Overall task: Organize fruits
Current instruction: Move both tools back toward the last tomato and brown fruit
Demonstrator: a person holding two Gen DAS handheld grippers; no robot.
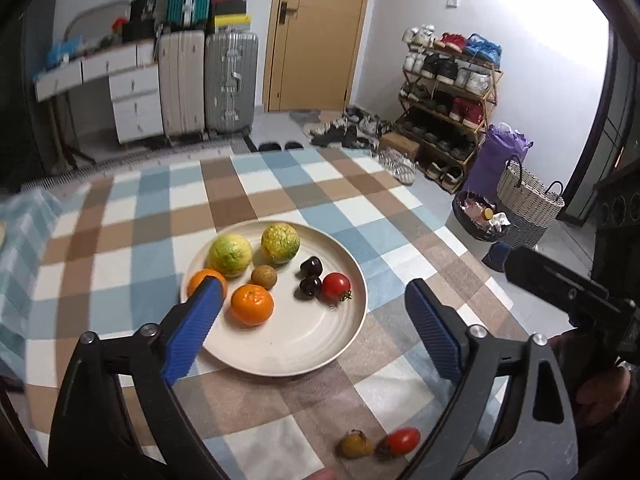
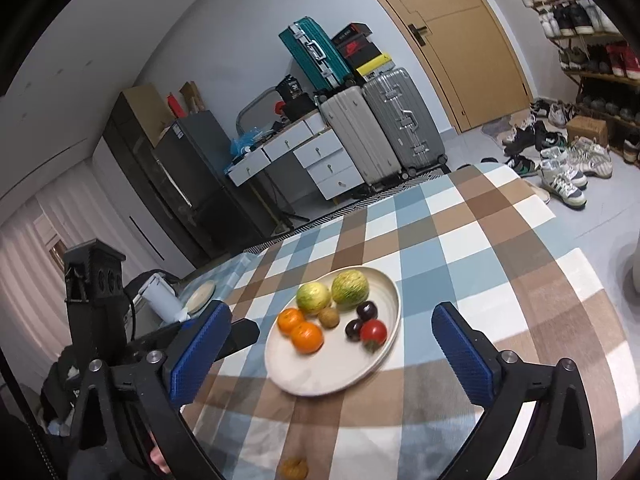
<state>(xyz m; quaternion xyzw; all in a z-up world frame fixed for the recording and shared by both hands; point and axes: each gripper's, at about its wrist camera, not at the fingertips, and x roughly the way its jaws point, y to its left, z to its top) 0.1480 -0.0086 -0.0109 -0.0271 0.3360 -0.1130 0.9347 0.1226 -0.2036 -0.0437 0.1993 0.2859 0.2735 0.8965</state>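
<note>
A cream plate [image 1: 304, 344] [image 2: 340, 376] on the checked tablecloth holds two yellow-green round fruits [image 1: 230, 255] [image 2: 350, 288], two oranges [image 1: 252, 305] [image 2: 307, 337], a small brown fruit [image 1: 264, 276] [image 2: 329, 317], two dark cherries [image 1: 311, 285] [image 2: 367, 311] and a red tomato [image 1: 336, 287] [image 2: 374, 331]. Off the plate, near the table's front, lie a small yellow-brown fruit [image 1: 356, 445] [image 2: 294, 469] and a second red tomato [image 1: 403, 441]. My left gripper [image 1: 312, 320] hangs open above the plate's near side, empty. My right gripper [image 2: 332, 344] is open too, nothing between its blue pads.
The checked table [image 1: 400, 380] ends at a far edge. Beyond it stand suitcases [image 1: 230, 80], a white drawer desk [image 1: 132, 100], a wooden door [image 1: 316, 32], a shoe rack [image 1: 448, 92] and baskets [image 1: 528, 200]. A second small plate [image 2: 200, 296] sits at the table's left corner.
</note>
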